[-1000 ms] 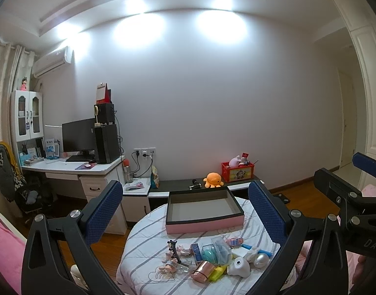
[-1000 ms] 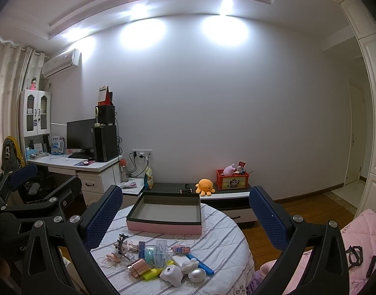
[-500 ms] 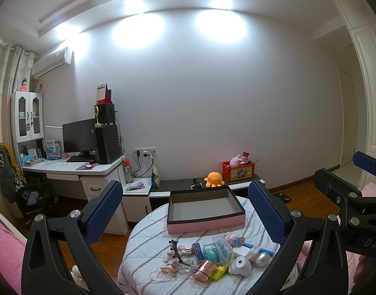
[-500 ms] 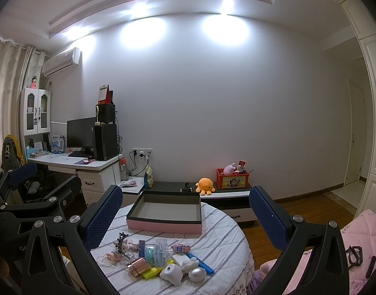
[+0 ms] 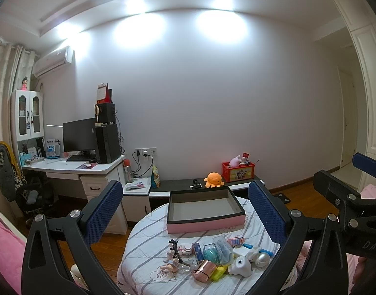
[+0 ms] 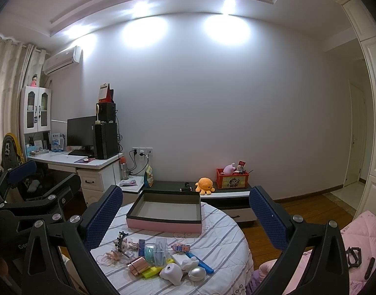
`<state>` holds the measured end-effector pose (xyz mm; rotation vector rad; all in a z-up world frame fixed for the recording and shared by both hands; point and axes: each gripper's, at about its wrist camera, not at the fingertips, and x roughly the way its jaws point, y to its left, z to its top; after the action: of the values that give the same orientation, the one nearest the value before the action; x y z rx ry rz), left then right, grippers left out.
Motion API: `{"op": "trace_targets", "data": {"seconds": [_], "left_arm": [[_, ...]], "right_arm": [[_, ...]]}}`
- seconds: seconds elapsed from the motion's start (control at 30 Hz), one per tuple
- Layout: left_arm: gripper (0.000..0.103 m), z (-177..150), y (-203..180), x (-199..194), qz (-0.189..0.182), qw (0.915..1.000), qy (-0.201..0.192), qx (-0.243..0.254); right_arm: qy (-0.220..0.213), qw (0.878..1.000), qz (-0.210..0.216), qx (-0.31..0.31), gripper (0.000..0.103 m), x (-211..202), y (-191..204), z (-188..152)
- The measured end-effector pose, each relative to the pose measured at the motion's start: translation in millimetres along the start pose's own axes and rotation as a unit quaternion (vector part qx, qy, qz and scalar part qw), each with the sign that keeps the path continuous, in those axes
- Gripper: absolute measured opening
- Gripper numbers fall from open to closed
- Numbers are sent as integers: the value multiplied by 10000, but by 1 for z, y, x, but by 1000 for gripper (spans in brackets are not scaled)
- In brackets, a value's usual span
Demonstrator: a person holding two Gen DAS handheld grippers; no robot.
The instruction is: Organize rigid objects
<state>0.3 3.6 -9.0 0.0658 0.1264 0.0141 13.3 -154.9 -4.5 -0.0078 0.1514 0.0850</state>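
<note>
A round table with a striped cloth (image 5: 148, 241) (image 6: 227, 231) carries an empty pink box with a dark rim (image 5: 205, 223) (image 6: 163, 225) at its far side. In front of the box lies a cluster of small items: a rose-gold case (image 5: 203, 270) (image 6: 136, 265), a white rounded gadget (image 5: 240, 266) (image 6: 172, 273), a teal clear case (image 5: 218, 250) (image 6: 154, 249), a silver ball (image 6: 197, 273) and a black hair clip (image 5: 175, 247). My left gripper (image 5: 185, 211) and right gripper (image 6: 185, 213) hang open above the table, holding nothing.
A white desk with monitor and tower (image 5: 89, 145) stands at the left wall. A low bench holds an orange plush (image 5: 213, 179) and a red toy crate (image 5: 238, 170). Pink bedding (image 6: 360, 236) lies at the right. Wooden floor surrounds the table.
Both views have shifted only slightly; the table items sit a little differently in the left wrist frame. Both grippers remain open.
</note>
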Motion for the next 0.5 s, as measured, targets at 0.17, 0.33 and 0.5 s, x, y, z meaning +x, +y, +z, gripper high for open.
{"op": "trace_targets", "data": {"seconds": [0.17, 0.33, 0.5], "left_arm": [[103, 0, 1, -1, -3, 10000, -2, -2], [103, 0, 1, -1, -6, 10000, -2, -2], [103, 0, 1, -2, 5, 10000, -1, 0]], "right_arm": [[6, 10000, 0, 6, 103, 0, 0, 0], [9, 10000, -4, -1, 103, 0, 1, 0], [17, 10000, -1, 0, 103, 0, 1, -2]]}}
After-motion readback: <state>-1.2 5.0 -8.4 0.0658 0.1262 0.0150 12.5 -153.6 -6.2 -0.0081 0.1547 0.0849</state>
